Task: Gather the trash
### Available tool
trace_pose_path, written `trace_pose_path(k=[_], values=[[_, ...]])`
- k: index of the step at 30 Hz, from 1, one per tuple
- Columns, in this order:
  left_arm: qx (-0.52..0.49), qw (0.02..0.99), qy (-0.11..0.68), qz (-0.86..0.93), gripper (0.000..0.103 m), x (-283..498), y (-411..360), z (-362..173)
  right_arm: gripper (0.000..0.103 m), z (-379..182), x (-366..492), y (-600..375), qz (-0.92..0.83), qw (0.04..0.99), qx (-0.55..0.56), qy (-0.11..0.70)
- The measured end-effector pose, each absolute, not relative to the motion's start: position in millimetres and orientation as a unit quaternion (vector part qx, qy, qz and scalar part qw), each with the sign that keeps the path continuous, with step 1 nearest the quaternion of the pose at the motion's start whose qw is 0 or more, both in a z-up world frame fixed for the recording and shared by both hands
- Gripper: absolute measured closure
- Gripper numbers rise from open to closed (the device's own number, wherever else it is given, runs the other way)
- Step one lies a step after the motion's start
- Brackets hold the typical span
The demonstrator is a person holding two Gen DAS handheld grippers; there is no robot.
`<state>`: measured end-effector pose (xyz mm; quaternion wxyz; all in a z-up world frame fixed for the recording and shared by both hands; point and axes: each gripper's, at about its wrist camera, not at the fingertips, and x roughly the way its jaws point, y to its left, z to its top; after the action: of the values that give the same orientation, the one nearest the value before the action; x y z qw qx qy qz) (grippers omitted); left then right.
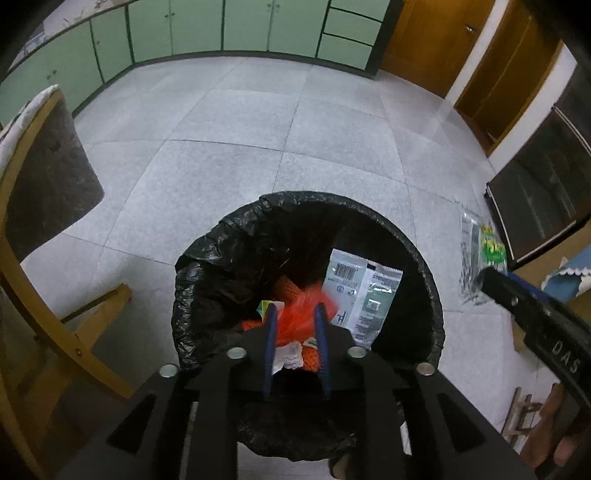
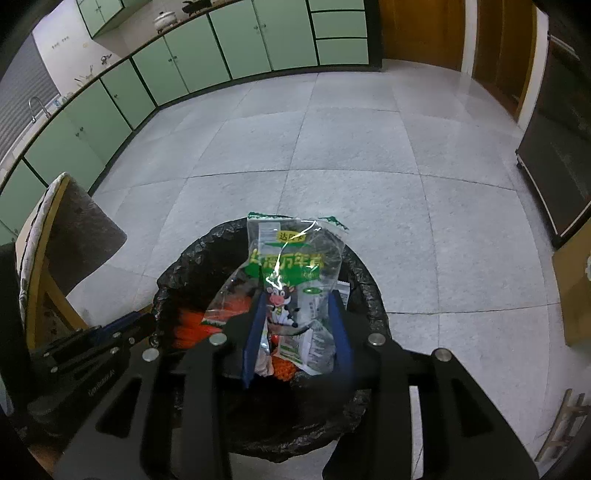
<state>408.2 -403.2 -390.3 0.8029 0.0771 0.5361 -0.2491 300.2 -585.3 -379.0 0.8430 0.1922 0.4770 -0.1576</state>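
left wrist view: the left gripper (image 1: 295, 314) points steeply down into the trash bin (image 1: 229, 229), a round bin lined with a black bag; its blue fingers (image 1: 271, 332) stand a little apart with nothing pinched between them; beneath them, inside the bin, lies an orange mesh net (image 1: 295, 317) with crumpled white paper (image 1: 290, 356) on the near side of the bin; a white wrapper (image 1: 360, 291) with a barcode leans against the bin's right inner wall; right of the bin the right gripper's black body (image 1: 532, 314) reaches in, a clear green-printed bag (image 1: 484, 251) hanging at its tip; left of the bin stands a wooden chair (image 1: 48, 206); beyond the bin run green cabinets (image 1: 199, 29) along the far wall; right wrist view: the right gripper (image 2: 297, 325) hangs over the same bin (image 2: 173, 280), jaws partly open; the clear bag (image 2: 291, 266) with a cartoon cow stands between the fingers (image 2: 255, 332), whether the pads press it i cannot tell; the left gripper (image 2: 103, 339) shows at the bin's left rim
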Motion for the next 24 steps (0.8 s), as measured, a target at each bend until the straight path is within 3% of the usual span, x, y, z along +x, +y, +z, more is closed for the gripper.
trace_pose_path(k=[3, 9, 24], values=[[0.079, 0.805, 0.533, -0.247, 0.078, 407.4, -401.8, -388.7, 0.066, -384.7, 303.0, -584.7, -0.15, 0.837, 0.19, 0.491], [0.076, 0.817, 0.519, -0.239, 0.077, 409.6, -391.2, -376.1, 0.054, -386.6, 303.7, -582.7, -0.153, 0.838, 0.178, 0.492], [0.068, 0.837, 0.489, -0.237, 0.069, 408.5, -367.8, -337.2, 0.053, -381.5, 299.1, -573.9, -0.157, 0.841, 0.161, 0.492]])
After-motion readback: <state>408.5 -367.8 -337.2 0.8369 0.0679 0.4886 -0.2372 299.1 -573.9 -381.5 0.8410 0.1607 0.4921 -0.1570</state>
